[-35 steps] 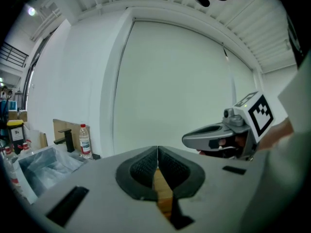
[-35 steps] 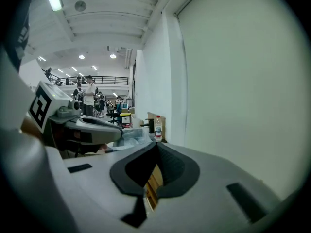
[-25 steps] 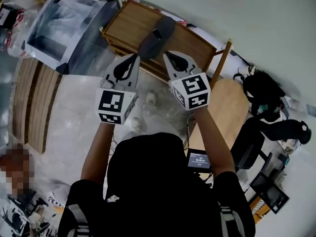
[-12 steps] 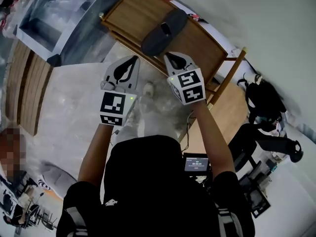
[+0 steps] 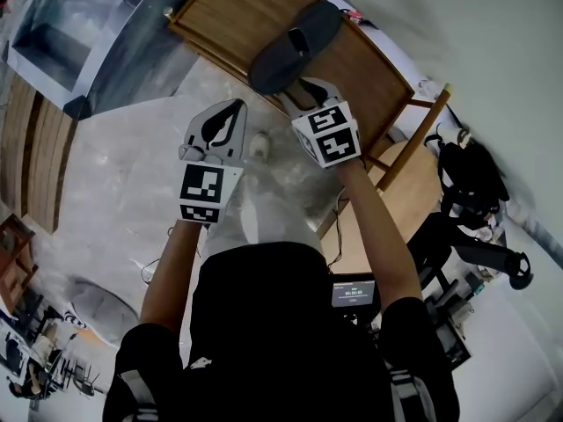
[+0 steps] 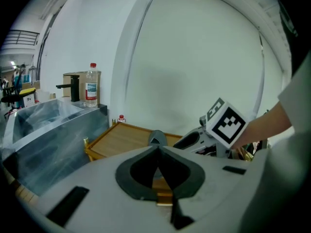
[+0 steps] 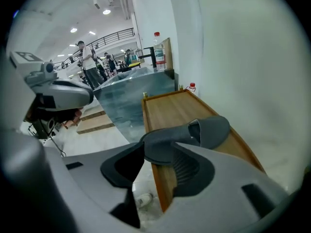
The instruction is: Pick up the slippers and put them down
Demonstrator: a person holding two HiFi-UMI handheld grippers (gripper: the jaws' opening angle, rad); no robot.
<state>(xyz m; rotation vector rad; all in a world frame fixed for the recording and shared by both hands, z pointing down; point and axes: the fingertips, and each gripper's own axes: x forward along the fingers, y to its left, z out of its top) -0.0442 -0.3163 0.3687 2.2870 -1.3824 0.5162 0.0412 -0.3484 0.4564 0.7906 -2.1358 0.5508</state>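
Jaws of the right gripper (image 7: 167, 147) stand moderately apart, with the heel end of the dark grey slip-on slipper (image 7: 204, 130) lying across the gap at the tips. The left jaw tip meets the heel's edge and the ribbed pad of the right jaw shows just under the sole. Whether the pads actually press on the heel cannot be determined. Jaws of the left gripper (image 6: 158, 148) are closed tip to tip, with nothing between them. The slipper lies flat on the rectangular light-brown wooden table top (image 7: 170, 108), toe toward the white wall, with its heel projecting past the near edge toward the right gripper. In the head view the right gripper (image 5: 310, 86) reaches the heel of the slipper (image 5: 295, 47), while the left gripper (image 5: 234, 105) is held beside it, off the table top (image 5: 237, 11) and above the pale marbled floor (image 5: 132, 156). In the left gripper view the slipper (image 6: 156, 138) shows just beyond the closed tips, and the right gripper's cube with black-and-white square markers (image 6: 226, 122) is to the right. Left of the table stands a grey cabinet wrapped in clear plastic film (image 6: 48, 130), and a clear plastic bottle with a red cap (image 6: 92, 85) stands at its far edge.
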